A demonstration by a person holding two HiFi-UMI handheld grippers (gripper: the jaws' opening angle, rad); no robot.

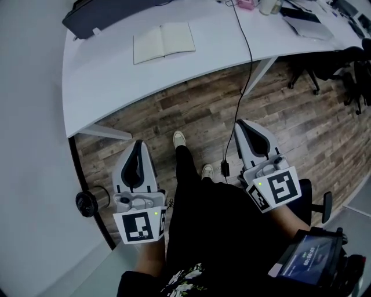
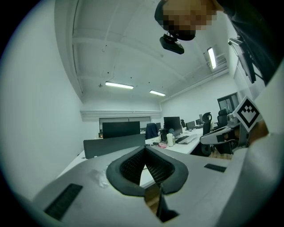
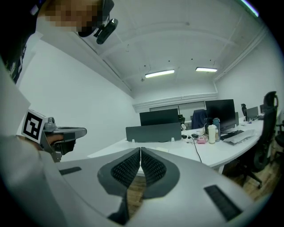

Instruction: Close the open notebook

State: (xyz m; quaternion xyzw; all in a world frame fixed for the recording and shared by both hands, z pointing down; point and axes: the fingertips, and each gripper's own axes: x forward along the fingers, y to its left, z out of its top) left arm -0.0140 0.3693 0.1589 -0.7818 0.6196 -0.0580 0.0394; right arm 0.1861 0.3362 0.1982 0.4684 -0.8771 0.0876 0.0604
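Note:
The open notebook (image 1: 164, 42) lies flat on the white desk (image 1: 116, 75), pale pages up, at the far side of the head view. Both grippers are held well short of the desk, over the wooden floor. My left gripper (image 1: 138, 146) is at the lower left with its jaws together and nothing between them; its tips (image 2: 145, 148) meet in the left gripper view. My right gripper (image 1: 242, 125) is at the lower right, also shut and empty, and its tips (image 3: 140, 149) touch in the right gripper view. The notebook shows faintly as a pale slab (image 3: 156, 149) past the right jaws.
A dark divider panel (image 1: 104, 14) stands behind the notebook. A black cable (image 1: 246, 64) runs from the desk down to the floor near my right gripper. A keyboard (image 1: 301, 14), bottle and small items sit at the desk's far right. Office chairs (image 1: 348, 69) stand at the right.

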